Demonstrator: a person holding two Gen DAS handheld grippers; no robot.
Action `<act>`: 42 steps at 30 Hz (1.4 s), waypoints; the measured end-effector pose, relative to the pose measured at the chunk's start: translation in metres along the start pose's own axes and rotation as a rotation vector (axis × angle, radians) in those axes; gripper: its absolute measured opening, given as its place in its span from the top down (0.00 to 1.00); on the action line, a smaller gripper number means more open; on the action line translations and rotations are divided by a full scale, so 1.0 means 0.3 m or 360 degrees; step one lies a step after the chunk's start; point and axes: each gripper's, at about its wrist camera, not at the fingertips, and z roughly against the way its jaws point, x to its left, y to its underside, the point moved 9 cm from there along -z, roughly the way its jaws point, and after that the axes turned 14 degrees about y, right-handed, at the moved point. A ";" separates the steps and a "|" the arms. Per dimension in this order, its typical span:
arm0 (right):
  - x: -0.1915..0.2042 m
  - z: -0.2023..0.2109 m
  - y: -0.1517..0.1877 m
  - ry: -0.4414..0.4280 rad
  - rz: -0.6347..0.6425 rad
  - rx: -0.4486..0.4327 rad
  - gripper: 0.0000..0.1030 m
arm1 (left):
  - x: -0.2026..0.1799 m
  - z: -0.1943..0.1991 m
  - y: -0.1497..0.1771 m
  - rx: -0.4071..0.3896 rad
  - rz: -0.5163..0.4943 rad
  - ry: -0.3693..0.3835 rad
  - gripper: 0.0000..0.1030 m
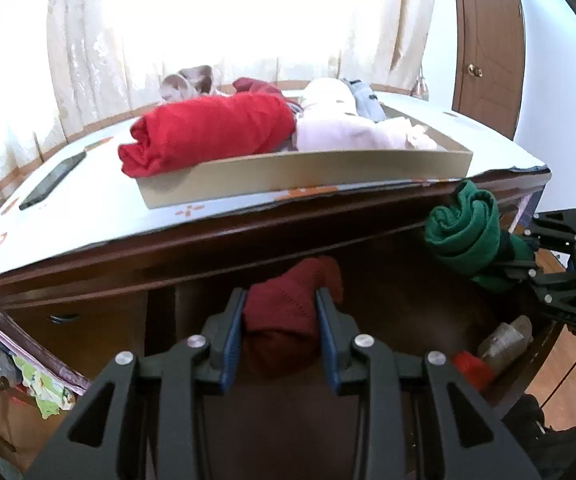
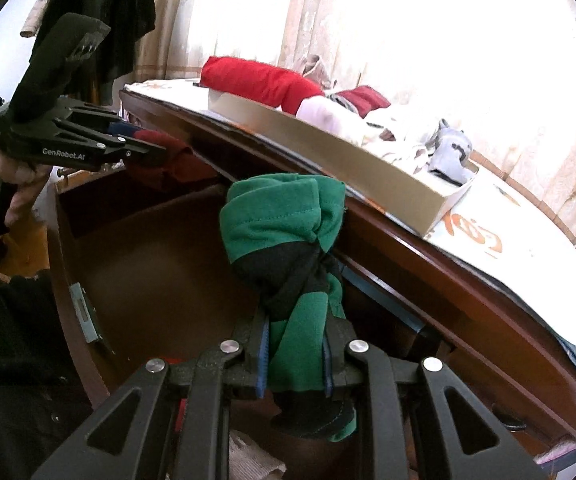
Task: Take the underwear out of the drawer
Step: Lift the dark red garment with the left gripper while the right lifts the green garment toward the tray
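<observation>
I have my left gripper (image 1: 280, 312) clamped on a rolled dark red underwear (image 1: 283, 312), held above the open drawer (image 2: 135, 264) in front of the desk (image 1: 247, 236). My right gripper (image 2: 296, 354) is closed on a rolled green-and-black underwear (image 2: 283, 236), lifted to the right, near the desk's front edge. The side of the left gripper reads "GenRobot.AI" in white in the right wrist view. On the desk, a shallow cardboard tray (image 1: 308, 168) holds a bright red roll (image 1: 207, 132), a pale pink roll (image 1: 344, 132) and a grey piece (image 2: 450, 152). A dark phone (image 1: 53, 180) lies to its left. Orange writing on the desk cover (image 2: 472, 232) is unreadable.
</observation>
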 end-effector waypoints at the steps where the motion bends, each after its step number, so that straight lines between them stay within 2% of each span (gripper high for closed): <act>1: -0.002 0.003 -0.005 0.0001 -0.0005 -0.0007 0.79 | 0.000 0.002 -0.004 -0.0006 -0.0001 -0.0003 0.68; 24: -0.034 0.043 -0.086 0.0017 -0.0089 -0.0143 0.79 | 0.013 0.089 -0.082 -0.0206 -0.0038 -0.0103 0.68; 42: -0.094 0.073 -0.186 0.0025 -0.0133 -0.0212 0.79 | -0.022 0.180 -0.231 -0.0367 -0.0149 -0.0110 0.68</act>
